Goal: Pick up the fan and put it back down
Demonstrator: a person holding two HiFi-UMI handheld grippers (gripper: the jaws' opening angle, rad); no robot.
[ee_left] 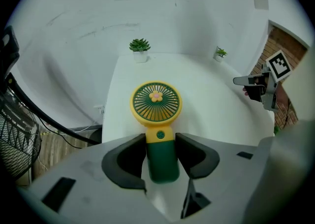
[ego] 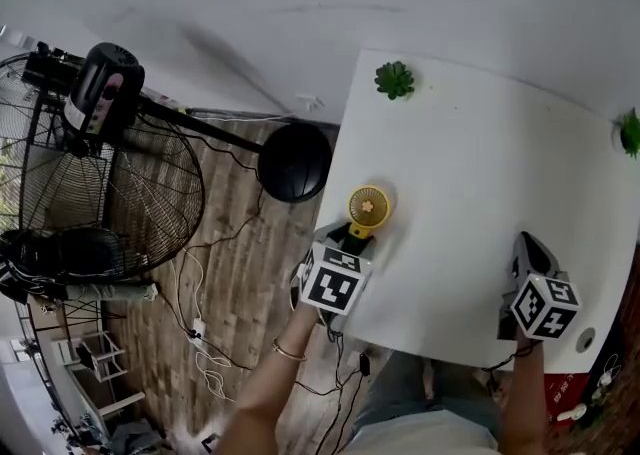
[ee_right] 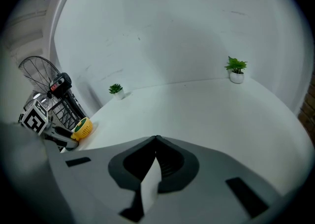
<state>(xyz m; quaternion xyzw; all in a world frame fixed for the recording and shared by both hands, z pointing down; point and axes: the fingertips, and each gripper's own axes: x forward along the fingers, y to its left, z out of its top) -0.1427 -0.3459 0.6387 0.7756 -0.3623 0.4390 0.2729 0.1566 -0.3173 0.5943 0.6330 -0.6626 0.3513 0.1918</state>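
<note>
As the left tool (ee_left: 161,142) clamps the fan (ee_left: 156,102) by its handle on the table (ee_left: 206,100), the right tool (ee_right: 156,138) sits closed, well apart; potted plants (ee_left: 140,46) stand at the far edge.

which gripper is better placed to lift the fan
Left: the left gripper has its jaws against the fan, at its green handle. The right gripper is shut, empty, far across the table.

White table with a fan and two small plants

The table (ego: 470,193) carries the fan (ego: 368,209), yellow head and green handle, near its left edge. The fan seems to lie flat, head toward the far side, though contact beneath it is hard to make out. The left plant (ego: 394,79) stands at the far left corner, the right plant (ego: 630,131) by the far right edge, well apart.
</note>
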